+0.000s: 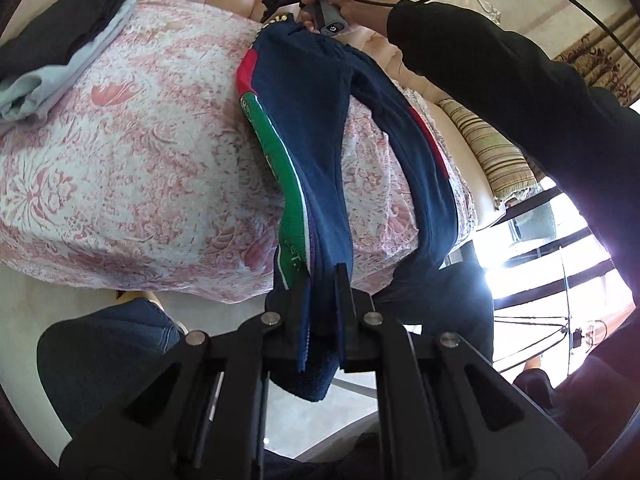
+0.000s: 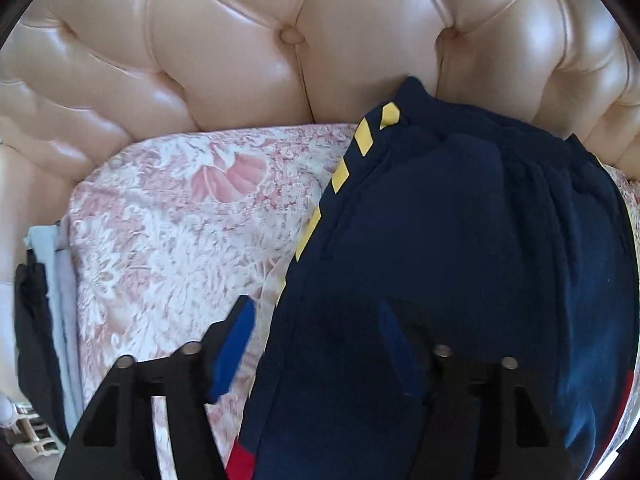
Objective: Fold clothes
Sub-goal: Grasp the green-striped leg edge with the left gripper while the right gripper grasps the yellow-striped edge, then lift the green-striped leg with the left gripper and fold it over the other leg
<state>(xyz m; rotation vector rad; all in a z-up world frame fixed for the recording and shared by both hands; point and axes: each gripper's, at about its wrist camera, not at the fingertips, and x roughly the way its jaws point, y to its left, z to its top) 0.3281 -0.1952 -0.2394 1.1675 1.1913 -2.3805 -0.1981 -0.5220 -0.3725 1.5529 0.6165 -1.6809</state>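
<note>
Navy track trousers [image 1: 316, 128] with green, red and white side stripes lie stretched along the pink floral bed [image 1: 140, 152]. My left gripper [image 1: 322, 300] is shut on a leg end near the bed's near edge. The other leg [image 1: 424, 184] runs beside it to the right. In the right wrist view the waist end [image 2: 460, 220], with yellow stripe marks, lies by the headboard. My right gripper [image 2: 316, 344] stands open over it, one blue pad [image 2: 236, 348] on the left above the bedspread. It also shows in the left wrist view [image 1: 280, 4] at the waistband.
A tufted beige leather headboard [image 2: 300, 48] backs the bed. A stack of folded dark and light blue clothes [image 1: 60, 52] sits at the bed's left corner, also in the right wrist view [image 2: 44, 320]. A striped cushion [image 1: 492, 148] and bright window lie right.
</note>
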